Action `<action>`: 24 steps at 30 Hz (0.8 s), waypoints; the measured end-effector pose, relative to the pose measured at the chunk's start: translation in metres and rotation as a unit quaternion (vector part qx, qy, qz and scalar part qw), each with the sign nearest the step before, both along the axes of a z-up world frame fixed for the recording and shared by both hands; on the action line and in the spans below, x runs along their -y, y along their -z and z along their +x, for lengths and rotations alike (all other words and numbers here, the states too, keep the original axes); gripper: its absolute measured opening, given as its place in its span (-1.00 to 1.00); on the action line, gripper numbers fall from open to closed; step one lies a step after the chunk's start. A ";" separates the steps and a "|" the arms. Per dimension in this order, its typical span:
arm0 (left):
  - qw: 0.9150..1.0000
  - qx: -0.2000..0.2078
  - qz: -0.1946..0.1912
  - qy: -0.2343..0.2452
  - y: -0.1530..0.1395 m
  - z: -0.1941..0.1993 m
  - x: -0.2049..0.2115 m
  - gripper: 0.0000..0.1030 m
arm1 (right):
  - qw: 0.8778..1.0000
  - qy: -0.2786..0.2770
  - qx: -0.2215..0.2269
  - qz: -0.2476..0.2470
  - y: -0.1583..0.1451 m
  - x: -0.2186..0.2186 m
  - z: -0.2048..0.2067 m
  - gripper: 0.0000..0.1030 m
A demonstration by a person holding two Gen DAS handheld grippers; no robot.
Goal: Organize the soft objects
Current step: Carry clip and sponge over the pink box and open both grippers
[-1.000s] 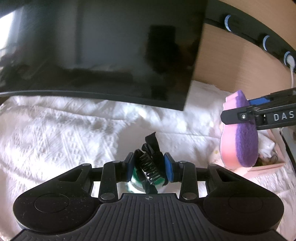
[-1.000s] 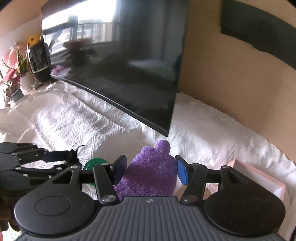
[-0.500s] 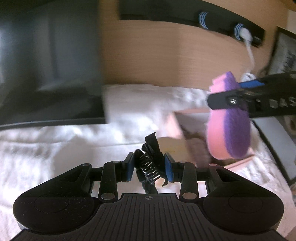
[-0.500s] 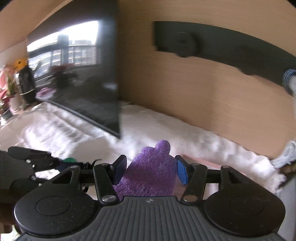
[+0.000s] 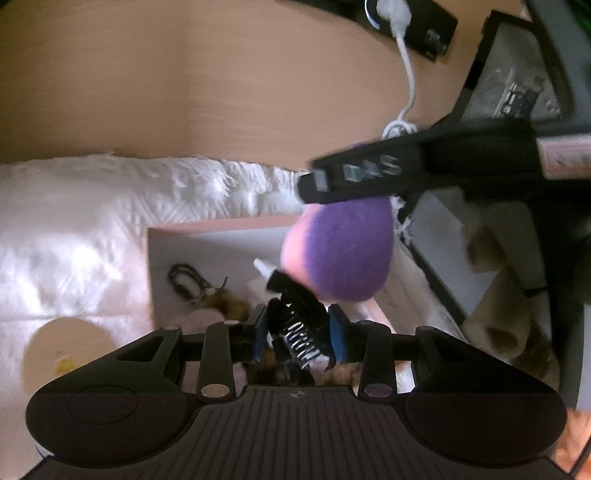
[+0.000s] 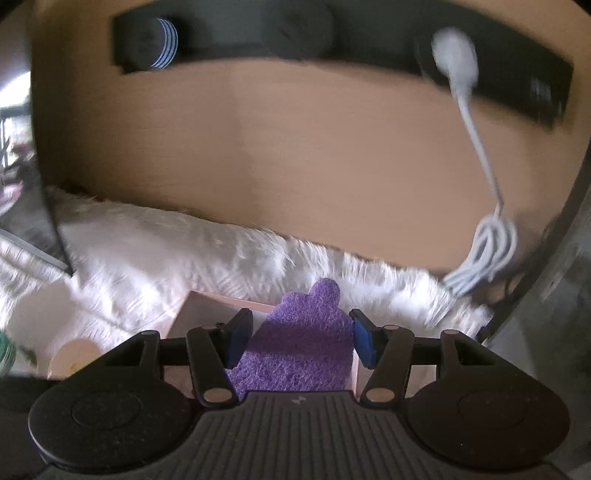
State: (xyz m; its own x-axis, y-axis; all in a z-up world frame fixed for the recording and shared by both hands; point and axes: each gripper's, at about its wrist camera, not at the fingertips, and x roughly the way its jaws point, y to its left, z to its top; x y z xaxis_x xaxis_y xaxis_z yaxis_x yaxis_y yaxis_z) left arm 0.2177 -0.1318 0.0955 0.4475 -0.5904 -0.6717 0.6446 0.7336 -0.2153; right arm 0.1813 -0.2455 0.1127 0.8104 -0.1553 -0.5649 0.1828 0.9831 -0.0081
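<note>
My left gripper carries a black hair claw clip with a metal spring between its blue pads; its jaws are opening slightly while the pads still touch the clip. It hangs over the open pink box, which holds a black hair tie and brownish soft items. My right gripper is shut on a purple and pink sponge. In the left wrist view the sponge hangs over the box's right part, just above the clip. The pink box lies right under it.
The box sits on a white quilted cloth against a wooden wall. A cream round lid lies left of the box. A white cable hangs from a black power strip. A dark rack with pale rolls stands at the right.
Both grippers swung right and down, from in front of the dark monitor to above the pink box. The monitor has left both views. Clip and sponge stayed in the grippers.
</note>
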 end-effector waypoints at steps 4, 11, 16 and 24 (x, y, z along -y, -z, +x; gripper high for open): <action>0.999 0.008 0.051 -0.008 0.022 0.006 0.016 -0.23 | 0.998 0.020 -0.013 0.059 0.022 0.017 0.022 0.02; 0.997 0.008 0.080 -0.003 0.039 0.003 0.005 -0.24 | 0.990 0.011 -0.050 0.134 0.067 0.022 0.049 0.02; 0.998 0.016 0.067 -0.002 0.034 -0.003 -0.004 -0.23 | 0.986 -0.008 -0.075 0.147 0.083 0.021 0.062 0.03; 0.997 0.055 0.005 -0.051 0.004 -0.008 -0.029 -0.24 | 0.996 -0.037 0.006 0.084 0.032 0.024 0.020 0.25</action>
State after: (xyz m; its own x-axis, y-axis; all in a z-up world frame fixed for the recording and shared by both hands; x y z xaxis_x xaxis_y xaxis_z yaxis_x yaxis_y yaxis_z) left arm 0.2093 -0.1028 0.0911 0.5760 -0.5313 -0.6212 0.5858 0.7983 -0.1396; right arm 0.2017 -0.2697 0.0809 0.8225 0.0007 -0.5688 0.1091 0.9813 0.1588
